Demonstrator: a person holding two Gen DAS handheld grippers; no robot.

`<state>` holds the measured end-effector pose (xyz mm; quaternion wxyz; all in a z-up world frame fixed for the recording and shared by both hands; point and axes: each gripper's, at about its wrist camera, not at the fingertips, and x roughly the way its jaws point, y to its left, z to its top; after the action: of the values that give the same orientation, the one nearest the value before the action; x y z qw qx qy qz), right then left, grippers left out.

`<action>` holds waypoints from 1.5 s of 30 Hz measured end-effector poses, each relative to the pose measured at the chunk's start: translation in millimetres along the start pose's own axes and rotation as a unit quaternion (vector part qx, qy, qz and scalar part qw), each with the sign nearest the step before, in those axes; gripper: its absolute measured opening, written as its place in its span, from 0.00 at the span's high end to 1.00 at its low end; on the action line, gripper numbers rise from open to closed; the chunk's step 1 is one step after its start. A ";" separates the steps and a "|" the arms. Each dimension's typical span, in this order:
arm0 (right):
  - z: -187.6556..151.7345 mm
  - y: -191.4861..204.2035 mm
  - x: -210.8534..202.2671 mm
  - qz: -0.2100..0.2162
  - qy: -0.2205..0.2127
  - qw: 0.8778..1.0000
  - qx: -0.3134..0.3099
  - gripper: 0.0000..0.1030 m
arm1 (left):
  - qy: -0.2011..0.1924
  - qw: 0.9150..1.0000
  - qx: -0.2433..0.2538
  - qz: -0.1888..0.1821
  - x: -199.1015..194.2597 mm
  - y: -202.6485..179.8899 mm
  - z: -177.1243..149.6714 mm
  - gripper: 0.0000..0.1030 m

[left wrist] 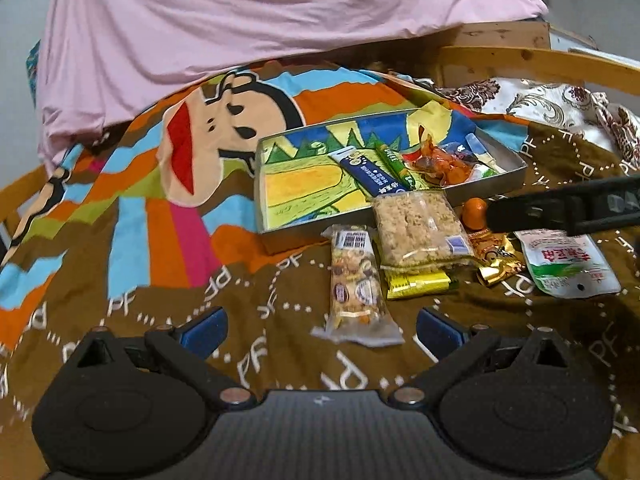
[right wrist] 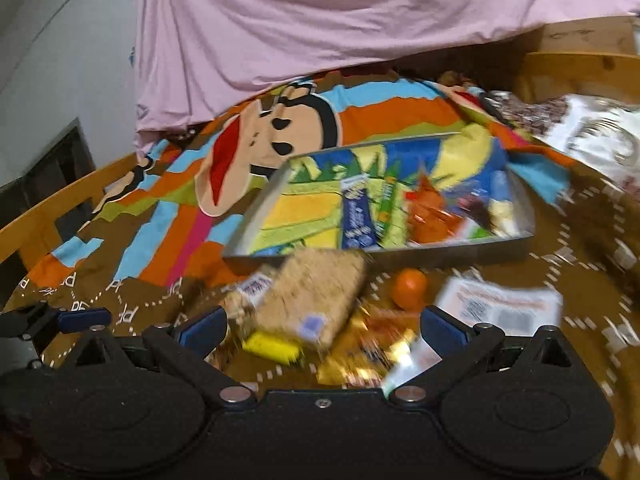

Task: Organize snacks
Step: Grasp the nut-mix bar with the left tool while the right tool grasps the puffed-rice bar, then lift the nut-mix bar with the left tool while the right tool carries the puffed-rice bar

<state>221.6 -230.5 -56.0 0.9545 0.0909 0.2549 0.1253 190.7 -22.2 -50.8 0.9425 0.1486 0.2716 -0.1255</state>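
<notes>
Both claws stand wide apart and hold nothing. Left gripper (left wrist: 322,326) hovers low over the brown patterned bedspread (left wrist: 248,288), its blue-padded fingers (left wrist: 206,326) either side of the near end of a nut bar (left wrist: 356,284) in a clear wrapper, not touching it. Right gripper (right wrist: 320,328) hangs over the snack pile, its picture blurred; in the left wrist view it shows as a dark bar (left wrist: 560,208) reaching in from the right, above the small orange (left wrist: 474,212).

Loose snacks lie on the bedspread just in front of the tin tray (left wrist: 496,184). A puffed-rice cake (left wrist: 420,228) in clear wrap leans with its far end at the tray's near wall and partly covers a yellow packet (left wrist: 416,283). Gold-wrapped sweets (left wrist: 498,260) lie beside it, under the orange, and a white pouch (left wrist: 568,264) with red and green print lies further right.

Inside the tray, painted with a landscape, a dark blue stick pack (left wrist: 368,174), a green stick (left wrist: 394,162) and orange-wrapped sweets (left wrist: 440,164) crowd the right half; the left half shows bare paint. Behind the tray the cover carries a cartoon monkey face (left wrist: 224,128), and pink cloth (left wrist: 260,12) hangs beyond.
</notes>
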 end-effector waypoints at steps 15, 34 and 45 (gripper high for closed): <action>16.6 18.7 83.8 0.002 0.060 0.998 -0.027 0.01 | 0.025 0.999 0.025 -0.037 39.7 -9.1 4.7 0.19; 4.1 7.7 83.8 0.008 0.105 0.994 -0.007 0.21 | 0.072 0.994 -0.069 -0.053 48.4 5.4 5.2 0.58; -9.9 0.0 36.3 -0.017 0.114 0.993 -0.038 0.20 | 0.086 0.991 -0.087 -0.054 29.8 3.2 2.8 0.54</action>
<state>247.0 -219.0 -81.3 0.9239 0.0352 0.3588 0.1284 217.5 -24.8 -64.3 0.9169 0.0613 0.3691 -0.1392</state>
